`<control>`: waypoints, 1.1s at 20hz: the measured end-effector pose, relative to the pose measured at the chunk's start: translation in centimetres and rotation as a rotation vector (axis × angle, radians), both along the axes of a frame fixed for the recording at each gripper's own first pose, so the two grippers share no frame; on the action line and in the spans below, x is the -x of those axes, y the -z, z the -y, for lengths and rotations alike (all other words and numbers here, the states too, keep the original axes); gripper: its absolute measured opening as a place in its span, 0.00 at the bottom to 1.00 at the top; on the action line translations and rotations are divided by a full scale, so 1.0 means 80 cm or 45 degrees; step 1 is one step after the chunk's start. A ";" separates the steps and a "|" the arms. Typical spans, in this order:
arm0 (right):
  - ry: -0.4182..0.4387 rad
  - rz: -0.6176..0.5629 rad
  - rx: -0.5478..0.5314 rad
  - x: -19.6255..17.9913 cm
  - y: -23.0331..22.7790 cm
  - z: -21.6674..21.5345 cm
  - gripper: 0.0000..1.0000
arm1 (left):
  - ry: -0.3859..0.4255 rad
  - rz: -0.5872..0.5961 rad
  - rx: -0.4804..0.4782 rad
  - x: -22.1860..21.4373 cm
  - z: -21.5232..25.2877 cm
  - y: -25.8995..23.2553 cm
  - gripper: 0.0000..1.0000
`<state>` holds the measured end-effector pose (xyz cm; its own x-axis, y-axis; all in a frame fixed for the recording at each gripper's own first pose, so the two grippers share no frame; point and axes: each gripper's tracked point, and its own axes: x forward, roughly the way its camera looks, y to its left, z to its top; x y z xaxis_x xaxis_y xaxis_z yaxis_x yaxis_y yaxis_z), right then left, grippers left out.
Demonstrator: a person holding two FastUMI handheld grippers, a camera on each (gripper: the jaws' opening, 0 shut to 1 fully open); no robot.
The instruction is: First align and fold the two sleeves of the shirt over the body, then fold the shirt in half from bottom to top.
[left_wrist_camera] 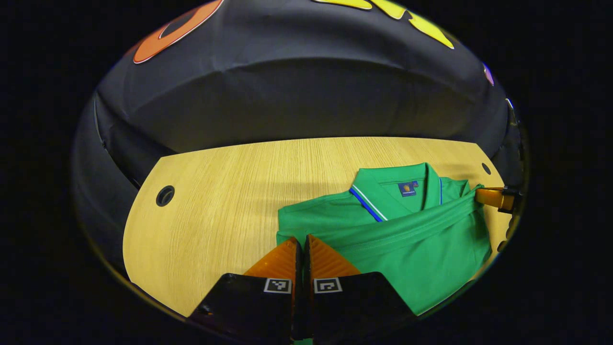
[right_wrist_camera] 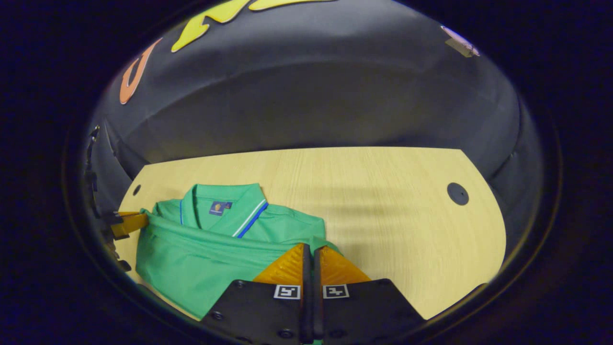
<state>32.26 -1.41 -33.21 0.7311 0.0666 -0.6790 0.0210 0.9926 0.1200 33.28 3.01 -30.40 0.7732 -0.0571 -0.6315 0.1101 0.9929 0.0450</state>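
The left gripper (left_wrist_camera: 303, 239) was seen clenched at the bottom of the left gripper view, its two fingers pressed together with a thin strip of green cloth caught between them at the near left edge of the shirt (left_wrist_camera: 397, 239). A round hole (left_wrist_camera: 165, 195) was set in the wooden table (left_wrist_camera: 230, 191) well to the left of the garment, and a smaller hole (left_wrist_camera: 486, 168) lay near the far right corner. The green polo shirt was spread on the right part of the table in this view, its collar (left_wrist_camera: 383, 191) with blue and white trim turned toward the booth's wall, a small blue tag (left_wrist_camera: 407, 189) showing inside the neck. A folded band of cloth ran across the body below the collar to the right, where the other gripper's fingers (left_wrist_camera: 493, 196) were closed on the shirt's edge. In the right gripper view the same garment (right_wrist_camera: 201, 258) was found at the left of the table (right_wrist_camera: 407, 230), with the left gripper (right_wrist_camera: 131, 221) nipping its far left edge. The right gripper (right_wrist_camera: 309, 249) was likewise clenched on the shirt's near edge, fabric drawn between its fingers, and a dark round hole (right_wrist_camera: 457, 193) was seen farther right.
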 end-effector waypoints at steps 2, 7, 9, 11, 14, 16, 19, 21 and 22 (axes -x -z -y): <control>0.004 0.007 0.029 -0.004 0.003 -0.001 0.03 | -0.007 0.008 -0.050 -0.006 -0.002 0.005 0.06; 0.049 -0.013 0.161 -0.004 0.012 0.014 0.23 | -0.023 0.010 -0.024 -0.001 0.001 0.006 0.28; 0.114 0.007 0.223 -0.006 0.003 0.033 0.57 | -0.032 -0.013 -0.013 0.005 -0.003 0.008 0.55; 0.184 0.031 0.246 -0.003 -0.015 0.051 0.78 | -0.036 -0.012 0.008 0.011 -0.004 -0.001 0.75; 0.190 0.044 0.201 0.025 -0.053 0.051 0.72 | -0.030 0.063 0.064 0.030 -0.003 -0.057 0.76; 0.183 0.081 0.158 0.060 -0.097 0.046 0.80 | -0.034 0.127 0.077 0.053 -0.005 -0.106 0.76; 0.167 0.192 0.115 0.120 -0.179 0.038 0.89 | -0.052 0.219 0.108 0.106 0.001 -0.180 0.76; 0.168 0.301 0.137 0.164 -0.236 0.036 0.85 | -0.062 0.281 0.138 0.153 0.008 -0.227 0.76; 0.171 0.369 0.177 0.187 -0.267 0.041 0.87 | -0.060 0.320 0.143 0.179 0.011 -0.253 0.76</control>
